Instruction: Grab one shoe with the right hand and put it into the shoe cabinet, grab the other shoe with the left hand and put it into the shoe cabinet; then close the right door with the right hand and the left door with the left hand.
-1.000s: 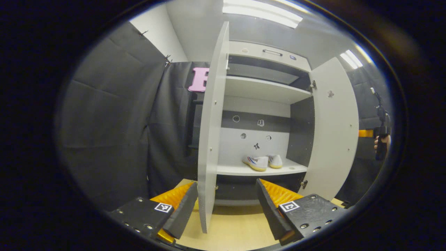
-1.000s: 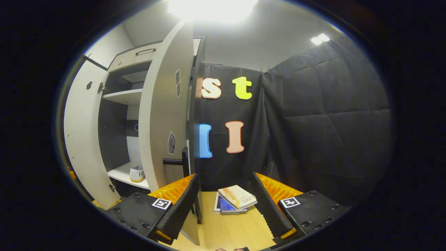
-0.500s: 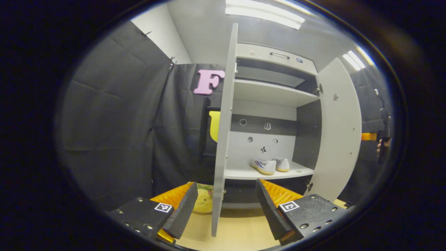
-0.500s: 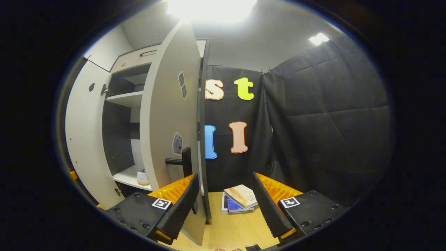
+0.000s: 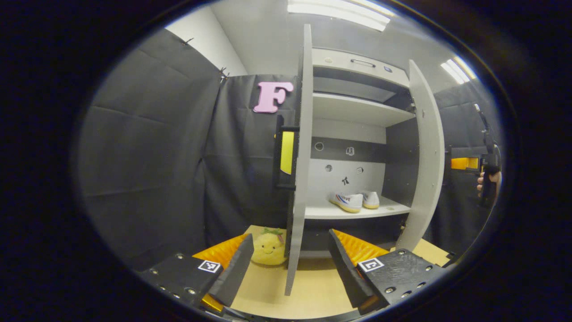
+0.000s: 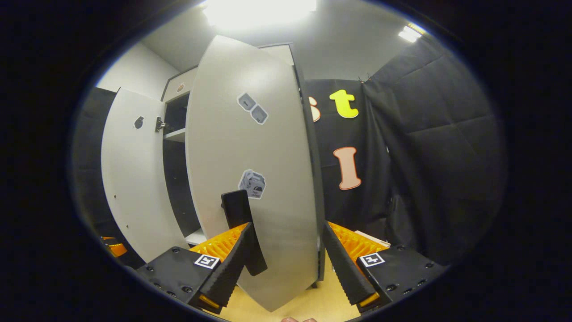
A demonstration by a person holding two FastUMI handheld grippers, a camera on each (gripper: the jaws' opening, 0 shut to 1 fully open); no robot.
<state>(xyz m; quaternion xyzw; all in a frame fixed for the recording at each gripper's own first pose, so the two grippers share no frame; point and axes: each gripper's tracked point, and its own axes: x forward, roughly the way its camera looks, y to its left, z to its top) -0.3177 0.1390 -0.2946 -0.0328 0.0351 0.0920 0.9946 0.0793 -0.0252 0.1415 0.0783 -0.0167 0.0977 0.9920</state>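
1. Grey-white panel, right door (image 6: 254,188): stands straight ahead of the right gripper (image 6: 286,259) and very close, its outer face turned to the camera. Long axis upright. Half-swung, not yet shut.
2. Black handle (image 6: 241,223) on that door: upright bar just above the left finger of the right gripper, seemingly at or against its tip; contact cannot be confirmed.
3. Right gripper: fingers spread wide, clamped on nothing. The door's lower part sits between and beyond them.
4. Left door (image 5: 298,170): seen edge-on straight ahead of the left gripper (image 5: 288,264), between the lines of its two fingers but farther off. Long axis upright; standing fully open.
5. Left gripper: fingers spread wide, holding nothing, well clear of its door.
6. Shoes (image 5: 355,201): both white, side by side on the lower shelf (image 5: 321,212) of the cabinet (image 5: 357,112), ahead and right of the left gripper.
7. Plush toy (image 5: 268,248): yellow, on the floor ahead of the left gripper's left finger, beside the left door's foot.
8. Judgement: right gripper is the nearer to its door; a push forward on the panel finishes that closing, left door after.
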